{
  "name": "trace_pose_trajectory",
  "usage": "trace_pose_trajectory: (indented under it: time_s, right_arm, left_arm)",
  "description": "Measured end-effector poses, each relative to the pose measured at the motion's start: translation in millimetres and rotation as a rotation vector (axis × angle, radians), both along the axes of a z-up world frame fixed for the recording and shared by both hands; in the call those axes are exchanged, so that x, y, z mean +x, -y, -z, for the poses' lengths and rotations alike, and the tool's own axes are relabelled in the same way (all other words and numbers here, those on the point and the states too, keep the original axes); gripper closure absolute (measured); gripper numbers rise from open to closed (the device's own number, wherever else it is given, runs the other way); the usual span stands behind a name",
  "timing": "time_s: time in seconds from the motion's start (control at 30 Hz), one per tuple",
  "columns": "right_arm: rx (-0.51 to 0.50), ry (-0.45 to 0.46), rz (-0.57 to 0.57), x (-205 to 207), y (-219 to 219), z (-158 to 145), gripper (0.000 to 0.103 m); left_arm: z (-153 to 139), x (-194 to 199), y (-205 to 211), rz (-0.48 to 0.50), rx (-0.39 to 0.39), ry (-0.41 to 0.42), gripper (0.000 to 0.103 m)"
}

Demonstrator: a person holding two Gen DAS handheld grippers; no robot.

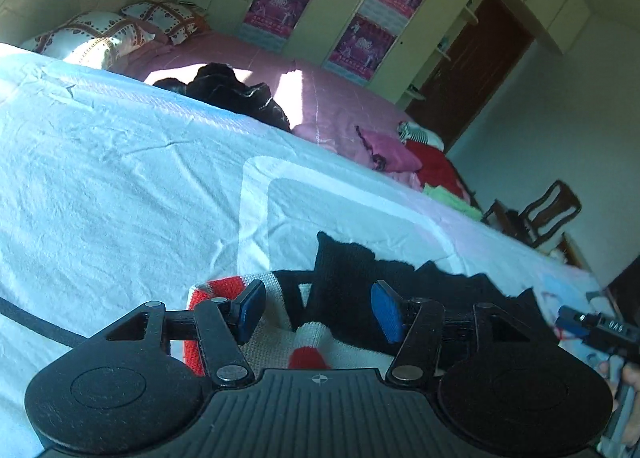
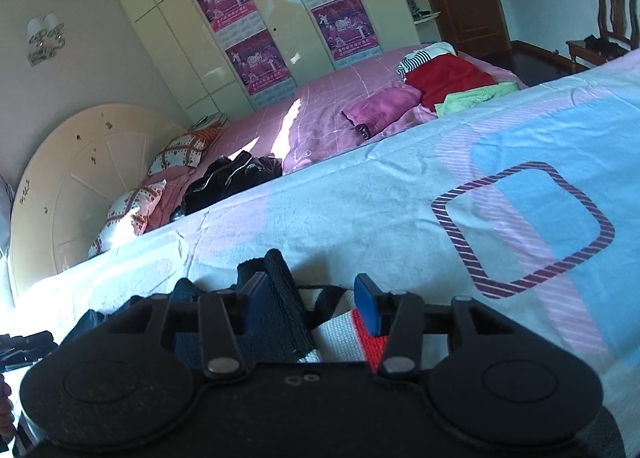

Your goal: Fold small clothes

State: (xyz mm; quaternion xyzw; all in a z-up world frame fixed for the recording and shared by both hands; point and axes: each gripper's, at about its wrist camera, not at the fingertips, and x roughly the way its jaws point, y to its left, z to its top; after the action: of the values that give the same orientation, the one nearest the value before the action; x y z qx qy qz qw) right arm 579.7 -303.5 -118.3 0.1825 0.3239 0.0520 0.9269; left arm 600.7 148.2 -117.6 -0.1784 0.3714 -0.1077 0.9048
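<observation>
While the pale sheet (image 1: 120,162) covers the bed, a pink quilt (image 2: 332,106) lies beyond it, bearing a black jacket (image 2: 236,174) and a red garment (image 2: 448,76). On the sheet's near edge lies the knitted sweater (image 1: 344,290); left gripper (image 1: 318,312) and right gripper (image 2: 312,308) hover spread over it.

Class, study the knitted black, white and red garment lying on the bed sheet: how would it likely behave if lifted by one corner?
The knitted garment would probably droop, since it already lies in soft folds on the bed sheet. It seems light for its size, being small. Its coarse knit should grip rather than slip; both the left claw and right claw stand open.
</observation>
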Motion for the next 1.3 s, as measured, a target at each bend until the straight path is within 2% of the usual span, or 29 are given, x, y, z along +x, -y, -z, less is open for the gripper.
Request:
trace_pose_trajectory:
  time_s: [0.07, 0.1, 0.13, 0.17, 0.23, 0.33, 0.47, 0.5, 0.57, 0.63, 0.67, 0.73, 0.83, 0.93, 1.0, 1.07, 1.13, 1.2, 1.23, 1.27, 1.3]
  right_arm:
    - [-0.045, -0.031, -0.039, 6, -10, 2, 0.057]
    - [-0.080, -0.055, -0.053, 10, -15, 5, 0.057]
    - [-0.125, -0.076, -0.060, 12, -21, 8, 0.064]
    - [-0.201, -0.091, -0.064, 11, -30, 11, 0.077]
    - [-0.244, -0.072, -0.060, 8, -38, 11, 0.078]
    - [-0.272, -0.046, -0.035, 2, -42, 14, 0.080]
    - [-0.267, -0.064, -0.028, -1, -38, 9, 0.080]
    - [-0.294, -0.050, -0.026, -5, -40, 2, 0.078]
    - [-0.339, 0.011, -0.014, -16, -44, -15, 0.065]
    - [-0.312, 0.044, -0.055, -23, -52, -25, 0.066]
    - [-0.295, 0.037, -0.094, -22, -61, -26, 0.073]
    - [-0.259, 0.021, -0.186, -18, -87, -24, 0.078]
    - [-0.231, -0.010, -0.285, -8, -130, -14, 0.078]
    - [-0.263, -0.050, -0.318, -2, -156, -1, 0.081]
    - [-0.326, -0.058, -0.304, -2, -153, 4, 0.083]
    - [-0.386, -0.062, -0.187, -4, -128, 0, 0.085]
    - [-0.447, -0.074, -0.083, -8, -96, 0, 0.086]
    - [-0.404, -0.084, -0.095, -17, -78, -5, 0.088]
    - [-0.393, -0.069, -0.096, -24, -78, -10, 0.085]
    - [-0.379, -0.034, -0.096, -34, -83, -18, 0.077]
    - [-0.355, -0.005, -0.113, -43, -88, -23, 0.077]
  left_arm:
    - [3, 4, 10, 0.036, 0.109, -0.034, 0.047]
    - [3, 3, 16, 0.048, 0.164, -0.017, 0.049]
    - [3, 1, 21, 0.050, 0.201, -0.007, 0.052]
    - [0, -3, 27, 0.051, 0.252, 0.012, 0.059]
    - [-5, -9, 29, 0.042, 0.275, 0.051, 0.070]
    - [-9, -21, 33, 0.022, 0.325, 0.105, 0.070]
    - [-11, -24, 20, 0.011, 0.291, 0.091, 0.069]
    - [-15, -26, 18, 0.010, 0.296, 0.095, 0.069]
    - [-30, -33, 16, -0.006, 0.290, 0.132, 0.069]
    - [-43, -36, 21, 0.001, 0.239, 0.173, 0.069]
    - [-47, -36, 28, 0.025, 0.214, 0.183, 0.069]
    - [-49, -27, 62, 0.129, 0.195, 0.176, 0.069]
    - [-36, -13, 113, 0.262, 0.195, 0.113, 0.069]
    - [-15, -3, 140, 0.309, 0.193, 0.010, 0.069]
    - [-11, -9, 134, 0.297, 0.220, 0.024, 0.070]
    - [-14, -14, 115, 0.268, 0.217, 0.017, 0.070]
    - [-16, -23, 89, 0.229, 0.265, 0.021, 0.070]
    - [-23, -31, 75, 0.202, 0.245, 0.010, 0.070]
    - [-30, -36, 76, 0.190, 0.253, 0.015, 0.070]
    - [-39, -42, 81, 0.194, 0.252, 0.035, 0.069]
    - [-46, -49, 88, 0.216, 0.220, 0.061, 0.069]
